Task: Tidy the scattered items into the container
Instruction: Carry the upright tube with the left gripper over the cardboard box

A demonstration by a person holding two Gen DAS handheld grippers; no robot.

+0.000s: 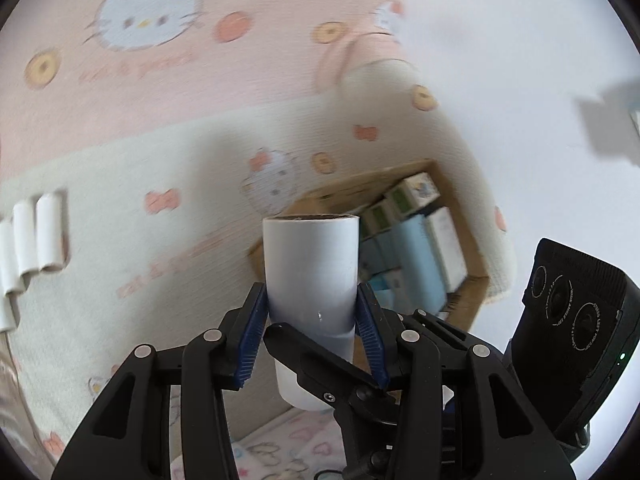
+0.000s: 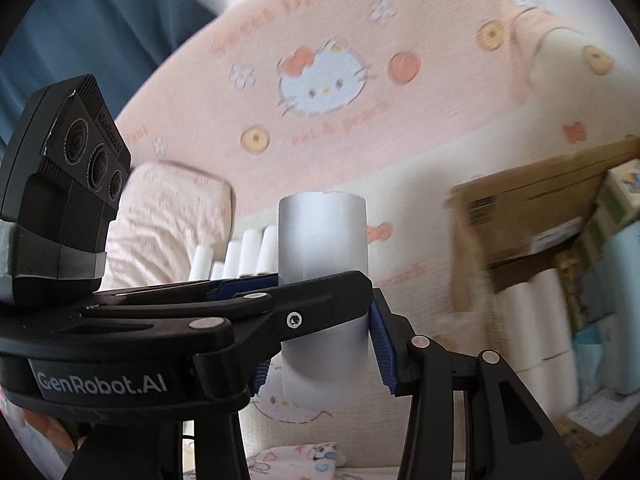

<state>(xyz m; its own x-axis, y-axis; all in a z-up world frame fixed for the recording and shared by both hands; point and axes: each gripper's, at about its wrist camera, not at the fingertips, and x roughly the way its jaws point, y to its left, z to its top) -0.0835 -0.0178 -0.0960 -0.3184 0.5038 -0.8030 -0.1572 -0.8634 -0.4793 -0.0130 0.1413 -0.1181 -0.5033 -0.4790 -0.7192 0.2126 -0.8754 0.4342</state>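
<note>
My left gripper [image 1: 312, 308] is shut on a white roll [image 1: 310, 264], held upright above the bed. Behind it lies the open cardboard box [image 1: 472, 240], holding small cartons. My right gripper [image 2: 324, 304] is shut on another white roll [image 2: 324, 240]. The left gripper crosses in front of that roll in the right wrist view. The same box [image 2: 520, 200] shows at the right, with white rolls [image 2: 536, 320] and cartons inside. Several loose white rolls lie on the blanket at the left [image 1: 36, 236] and behind the grippers [image 2: 240, 256].
A pink and cream Hello Kitty blanket [image 1: 160, 128] covers the bed. A pillow [image 2: 168, 216] lies at the left in the right wrist view. A white wall [image 1: 520, 40] stands beyond the bed. A blue curtain [image 2: 100, 20] hangs at the upper left.
</note>
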